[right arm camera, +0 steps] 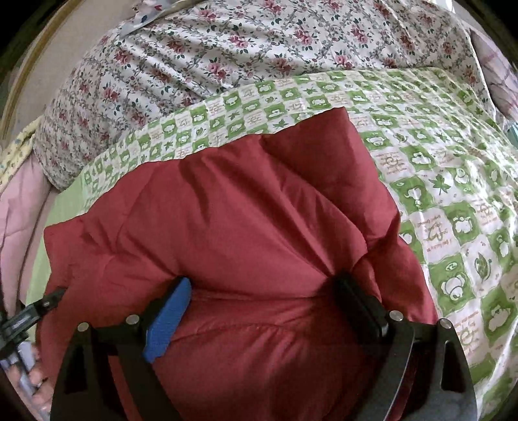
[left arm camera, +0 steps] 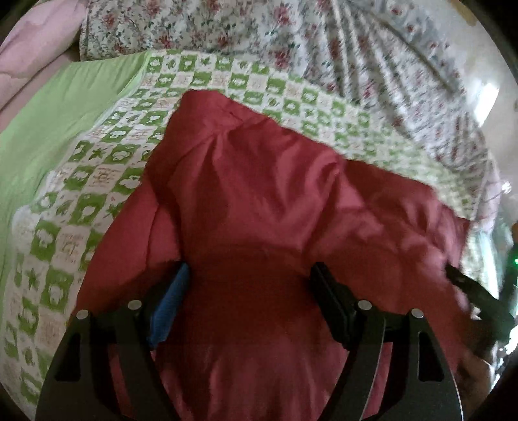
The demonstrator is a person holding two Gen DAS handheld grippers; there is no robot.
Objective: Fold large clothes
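- Plainly, one red padded garment [left arm camera: 259, 194] lies on the bed, on one green-and-white checked cover [left arm camera: 106, 162]; in the right wrist view it [right arm camera: 226, 226] is bunched in thick puffy folds
- One floral quilt [left arm camera: 259, 29] lies beyond the checked cover; one plain green sheet [left arm camera: 64, 107] shows at its left edge
- Left gripper [left arm camera: 251, 291]: two fingers, one with a blue pad [left arm camera: 171, 307], spread wide; red fabric fills the gap and touches both fingers, but whether it is held I cannot tell
- Right gripper [right arm camera: 262, 307]: two fingers, also spread wide, pressed into a bulge of the garment between them; grip unclear
- The right gripper also shows at the left view's right edge, over the garment
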